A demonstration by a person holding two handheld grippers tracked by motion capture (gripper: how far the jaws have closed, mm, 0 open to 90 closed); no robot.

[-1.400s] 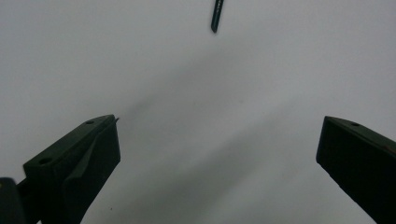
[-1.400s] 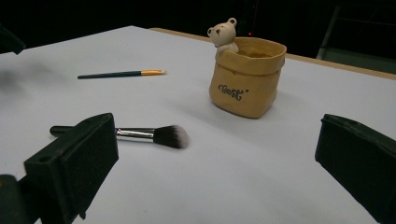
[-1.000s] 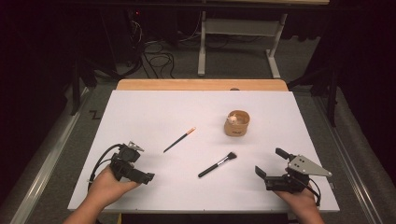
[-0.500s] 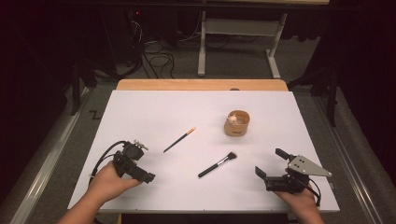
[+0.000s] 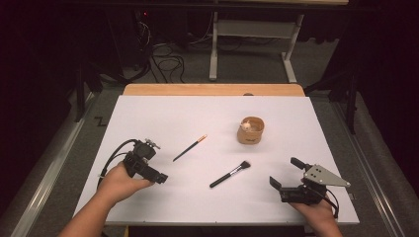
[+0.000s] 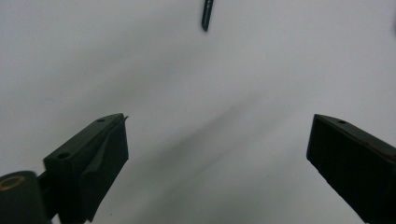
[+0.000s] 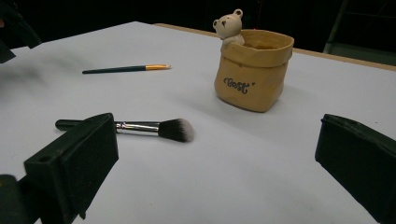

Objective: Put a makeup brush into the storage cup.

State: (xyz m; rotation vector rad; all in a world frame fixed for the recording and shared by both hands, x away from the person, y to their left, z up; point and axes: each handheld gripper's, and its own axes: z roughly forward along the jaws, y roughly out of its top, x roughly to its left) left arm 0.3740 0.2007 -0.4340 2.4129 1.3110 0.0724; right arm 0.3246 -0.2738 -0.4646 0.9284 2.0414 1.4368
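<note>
The left hand-held gripper (image 5: 160,178), jaws spread and just easing inward with nothing between them, seems to be approaching the thin dark pencil-like brush with an orange end (image 5: 189,148) lying ahead on the white counter (image 5: 163,113); next it must straddle the shaft and close.

My fingers (image 6: 93,163) are spread wide over the bare white worktop (image 6: 224,84), nothing between them; a dark pencil tip (image 6: 207,15) pokes in up top.
</note>
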